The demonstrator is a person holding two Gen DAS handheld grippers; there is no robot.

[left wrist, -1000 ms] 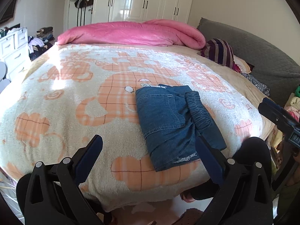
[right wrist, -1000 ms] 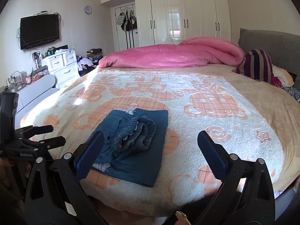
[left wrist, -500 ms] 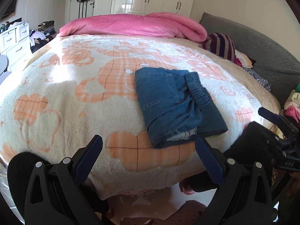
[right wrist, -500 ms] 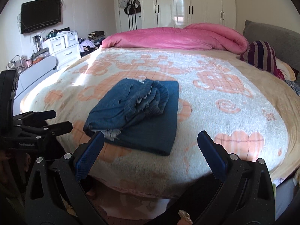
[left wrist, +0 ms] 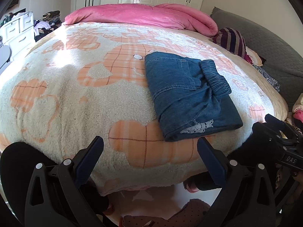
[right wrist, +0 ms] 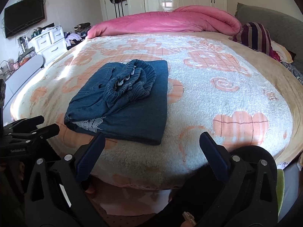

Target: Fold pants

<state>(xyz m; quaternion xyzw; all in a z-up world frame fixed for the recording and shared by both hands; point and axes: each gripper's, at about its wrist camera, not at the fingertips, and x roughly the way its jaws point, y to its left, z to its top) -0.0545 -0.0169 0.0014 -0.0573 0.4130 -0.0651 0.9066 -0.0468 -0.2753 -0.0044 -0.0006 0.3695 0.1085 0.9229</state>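
Blue denim pants [left wrist: 187,94] [right wrist: 123,98] lie folded into a compact rectangle on the bed's cream and orange blanket [left wrist: 75,98] [right wrist: 217,87], elastic waistband bunched on top and a lace hem showing at the near edge. My left gripper [left wrist: 150,153] hangs open over the bed's near edge, left of and in front of the pants, holding nothing. My right gripper [right wrist: 152,147] is open and empty too, just in front of the pants' near corner. Each gripper shows at the side of the other's view.
A rolled pink duvet [left wrist: 144,15] [right wrist: 166,21] lies across the far side of the bed. A striped pillow [right wrist: 253,36] and grey headboard [left wrist: 269,45] are at the right. White drawers [right wrist: 51,41], a wall TV [right wrist: 24,22] and wardrobes stand beyond.
Both grippers dropped lower and drew back toward the bed's near edge, so the pants now appear higher and flatter in both views. The pants stayed put and both grippers stayed open.
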